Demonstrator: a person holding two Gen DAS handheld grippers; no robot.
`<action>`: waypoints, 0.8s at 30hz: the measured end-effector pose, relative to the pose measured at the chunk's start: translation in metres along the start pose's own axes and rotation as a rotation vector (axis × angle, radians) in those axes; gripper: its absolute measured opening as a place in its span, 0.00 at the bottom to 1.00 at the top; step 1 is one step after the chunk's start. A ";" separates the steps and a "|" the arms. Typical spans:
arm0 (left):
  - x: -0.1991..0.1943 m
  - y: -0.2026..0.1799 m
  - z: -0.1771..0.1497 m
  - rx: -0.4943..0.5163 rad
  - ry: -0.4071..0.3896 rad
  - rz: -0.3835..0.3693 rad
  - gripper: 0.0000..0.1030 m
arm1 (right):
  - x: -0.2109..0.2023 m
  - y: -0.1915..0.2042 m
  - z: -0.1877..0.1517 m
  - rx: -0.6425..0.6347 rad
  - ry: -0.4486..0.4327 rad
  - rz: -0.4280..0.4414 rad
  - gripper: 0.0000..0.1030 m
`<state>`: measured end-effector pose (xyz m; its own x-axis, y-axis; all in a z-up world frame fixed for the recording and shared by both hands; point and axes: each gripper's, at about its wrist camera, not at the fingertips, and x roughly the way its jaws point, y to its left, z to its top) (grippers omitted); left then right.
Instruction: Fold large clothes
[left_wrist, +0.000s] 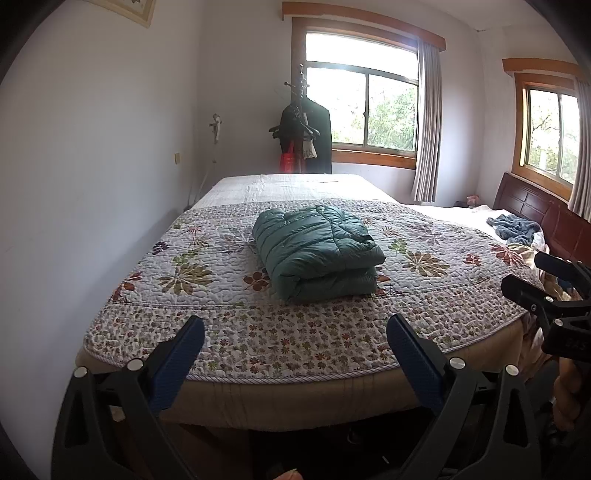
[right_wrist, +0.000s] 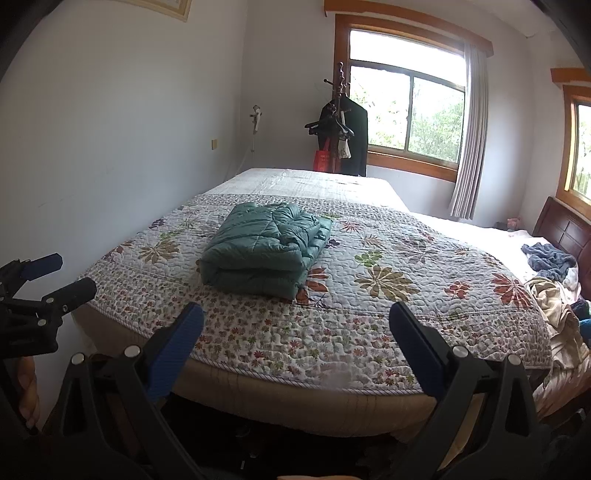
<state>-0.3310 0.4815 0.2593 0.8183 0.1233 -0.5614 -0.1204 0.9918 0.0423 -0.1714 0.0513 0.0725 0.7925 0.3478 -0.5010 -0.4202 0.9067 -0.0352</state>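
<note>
Green puffer jacket (left_wrist: 317, 253): folded on bed (left_wrist: 258, 339), apparently finished; left gripper (left_wrist: 295, 343) and right gripper (right_wrist: 295, 332) spread, empty; keep clear.

No legible text, only unreadable marks on the red bag (right_wrist: 323, 160)

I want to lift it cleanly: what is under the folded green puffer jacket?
The green puffer jacket lies on the floral quilt covering the bed. Quilt shows all around it; whatever sits directly beneath its folds is covered.
</note>
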 end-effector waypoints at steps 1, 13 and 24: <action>0.000 0.000 0.000 0.001 0.000 0.001 0.96 | 0.000 0.000 0.000 -0.001 0.001 0.000 0.97; -0.003 -0.001 0.003 0.002 -0.009 0.004 0.96 | -0.002 0.001 0.003 -0.011 -0.008 0.000 0.97; 0.000 0.001 0.001 -0.004 0.000 0.004 0.96 | 0.000 0.002 0.001 -0.007 -0.006 0.000 0.97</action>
<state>-0.3309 0.4820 0.2601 0.8176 0.1268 -0.5616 -0.1257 0.9912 0.0409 -0.1714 0.0534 0.0735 0.7953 0.3493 -0.4955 -0.4232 0.9051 -0.0412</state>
